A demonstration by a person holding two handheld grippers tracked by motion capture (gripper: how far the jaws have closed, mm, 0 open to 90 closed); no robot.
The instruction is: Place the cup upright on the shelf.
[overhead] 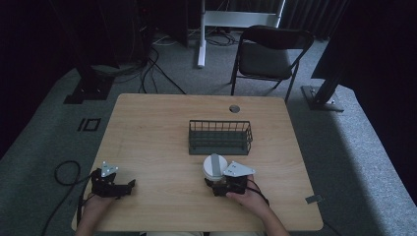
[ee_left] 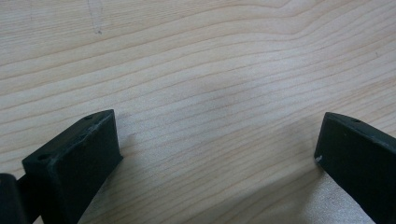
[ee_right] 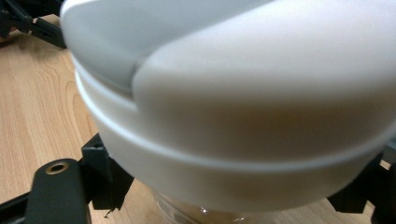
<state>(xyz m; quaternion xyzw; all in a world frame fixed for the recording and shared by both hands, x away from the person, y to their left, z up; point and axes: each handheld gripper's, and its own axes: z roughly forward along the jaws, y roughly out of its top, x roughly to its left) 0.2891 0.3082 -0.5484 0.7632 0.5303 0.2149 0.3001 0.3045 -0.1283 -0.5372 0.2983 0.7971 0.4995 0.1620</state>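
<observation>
Cup: white lidded cup point(overhead: 215, 166), upright, near the bench's front edge, right of centre; clear lower body glimpsed in the right gripper view point(ee_right: 243, 116).
Right gripper: the right gripper point(overhead: 222, 184) is clamped on the cup, a jaw on each side of its lower part; the hand point(overhead: 248, 197) is behind it toward the front edge.
Key relation: the basket point(overhead: 220, 137) lies just beyond the cup, toward the far edge, apart from it. Its long axis runs along the bench's width, open side up. The likely move is a lift over the near wall.
Left gripper: the left gripper point(overhead: 114, 186) sits near the front-left corner, jaws apart over bare wood point(ee_left: 210, 84), well apart from the cup. The right one is the nearer.
In the way: nothing between cup and basket; the basket's near wall is the one thing to clear.
Around: cable hole point(overhead: 234, 108) near the far edge; chair point(overhead: 268, 54) beyond the bench.
</observation>
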